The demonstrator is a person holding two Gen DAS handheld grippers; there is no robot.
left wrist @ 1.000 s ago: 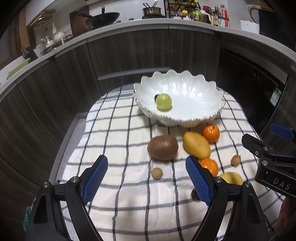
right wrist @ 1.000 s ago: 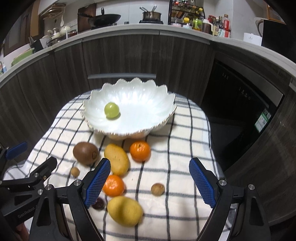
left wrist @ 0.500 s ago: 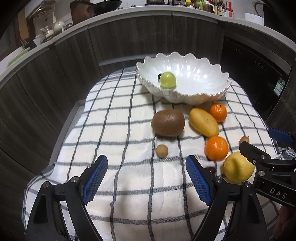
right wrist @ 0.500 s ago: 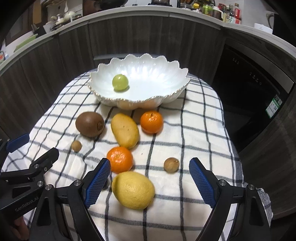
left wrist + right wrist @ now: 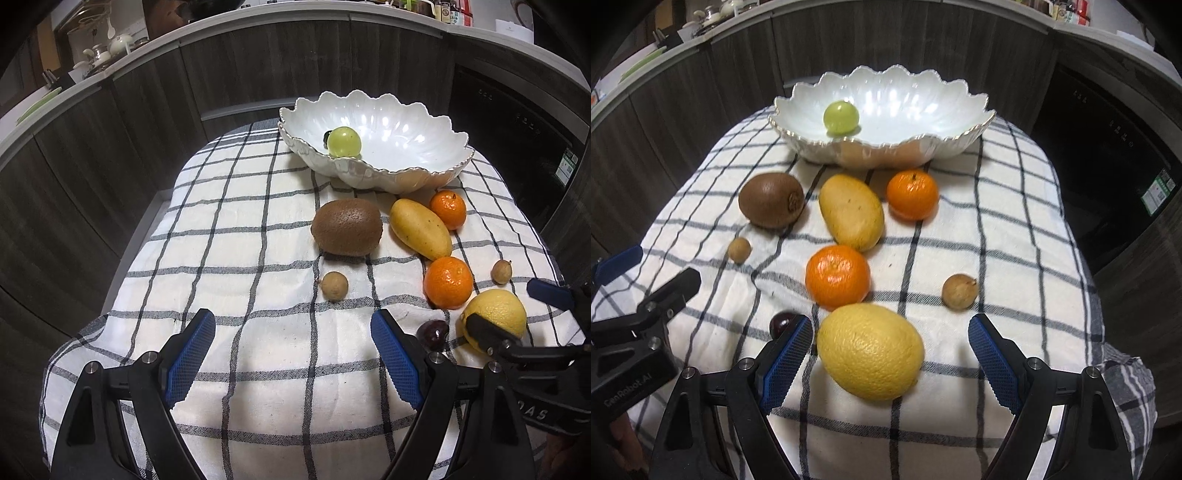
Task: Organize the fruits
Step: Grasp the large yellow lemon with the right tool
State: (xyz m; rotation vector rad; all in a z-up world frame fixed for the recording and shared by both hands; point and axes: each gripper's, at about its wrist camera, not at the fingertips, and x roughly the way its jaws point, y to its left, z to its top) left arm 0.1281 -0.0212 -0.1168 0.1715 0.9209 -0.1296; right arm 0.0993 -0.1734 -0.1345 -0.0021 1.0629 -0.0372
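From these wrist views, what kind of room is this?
Most likely a home kitchen. A curved countertop over dark wood cabinets carries teaware and bottles, a built-in appliance sits at right, and a white scalloped bowl with fruit around it stands on a checked cloth.

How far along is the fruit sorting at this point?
Barely started. Done: only a green grape sits in the bowl. In hand: nothing; the right gripper is open around the lemon, the left gripper open over bare cloth. Left: kiwi, mango, two oranges, lemon and small fruits on the cloth.
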